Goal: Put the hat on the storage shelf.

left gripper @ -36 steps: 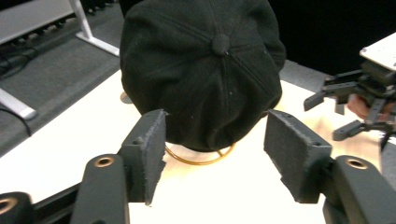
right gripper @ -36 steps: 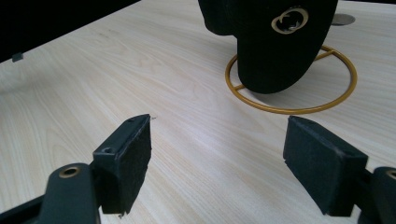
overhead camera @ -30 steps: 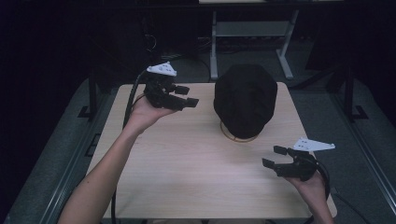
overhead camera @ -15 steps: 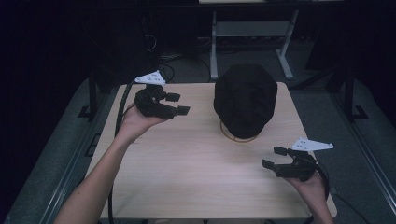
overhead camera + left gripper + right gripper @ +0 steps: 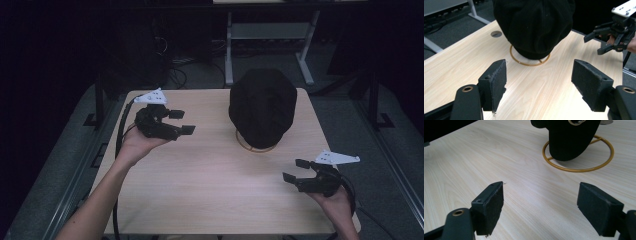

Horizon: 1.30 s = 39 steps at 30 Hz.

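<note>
Hat point(image 5: 263, 106) and gold wire ring point(image 5: 256, 147) are seen at the far middle of the desk point(image 5: 210, 185), the black hat propped up on the ring's stand so its crown keeps its shape and its rim can be reached from either side. The left gripper point(image 5: 177, 122) is held above the desk's far left, the right gripper point(image 5: 294, 171) at the near right, both aimed at the hat. Fingers point(image 5: 494, 82) of both are spread wide, nothing held, likely in readiness for a two-sided grasp.

High view looks down on table point(image 5: 210, 190); both gripper views sit low, close, facing shared hat point(image 5: 534, 25) mid-frame.
</note>
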Each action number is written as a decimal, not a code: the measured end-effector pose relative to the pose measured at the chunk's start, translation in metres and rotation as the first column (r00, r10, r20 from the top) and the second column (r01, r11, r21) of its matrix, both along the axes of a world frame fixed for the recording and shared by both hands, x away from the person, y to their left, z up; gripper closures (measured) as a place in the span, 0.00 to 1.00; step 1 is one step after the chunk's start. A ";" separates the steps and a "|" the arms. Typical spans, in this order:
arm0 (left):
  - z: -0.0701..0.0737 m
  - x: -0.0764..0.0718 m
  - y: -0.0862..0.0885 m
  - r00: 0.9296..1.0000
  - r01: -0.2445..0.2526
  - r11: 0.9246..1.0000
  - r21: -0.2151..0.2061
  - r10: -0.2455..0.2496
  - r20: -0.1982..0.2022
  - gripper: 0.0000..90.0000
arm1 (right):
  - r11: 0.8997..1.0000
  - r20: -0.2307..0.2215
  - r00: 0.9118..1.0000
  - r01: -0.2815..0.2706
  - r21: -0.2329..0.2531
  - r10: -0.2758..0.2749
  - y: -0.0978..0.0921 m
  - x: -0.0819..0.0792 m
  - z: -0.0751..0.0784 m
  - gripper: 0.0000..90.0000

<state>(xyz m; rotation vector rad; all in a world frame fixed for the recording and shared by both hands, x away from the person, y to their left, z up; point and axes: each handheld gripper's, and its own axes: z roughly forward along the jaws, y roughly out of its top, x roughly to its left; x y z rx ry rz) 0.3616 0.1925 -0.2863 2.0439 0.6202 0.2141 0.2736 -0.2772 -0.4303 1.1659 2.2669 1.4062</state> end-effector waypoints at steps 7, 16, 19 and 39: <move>-0.012 -0.006 0.009 1.000 -0.015 1.000 -0.007 0.015 -0.006 0.30 | 1.000 -0.010 1.000 -0.009 -0.013 0.009 0.002 0.001 -0.002 0.23; -0.029 -0.013 0.018 0.999 -0.034 0.999 0.007 0.035 -0.020 0.30 | 1.000 -0.017 1.000 -0.012 -0.017 0.012 0.003 0.001 -0.003 0.23; -0.035 -0.014 0.022 0.999 -0.040 0.999 -0.002 0.040 -0.026 0.30 | 1.000 -0.015 1.000 -0.017 -0.022 0.016 0.004 0.001 -0.003 0.23; -0.077 -0.041 0.043 0.993 -0.112 0.994 0.007 0.112 -0.027 0.29 | 0.999 -0.020 0.999 -0.029 -0.027 0.029 0.006 0.000 -0.004 0.23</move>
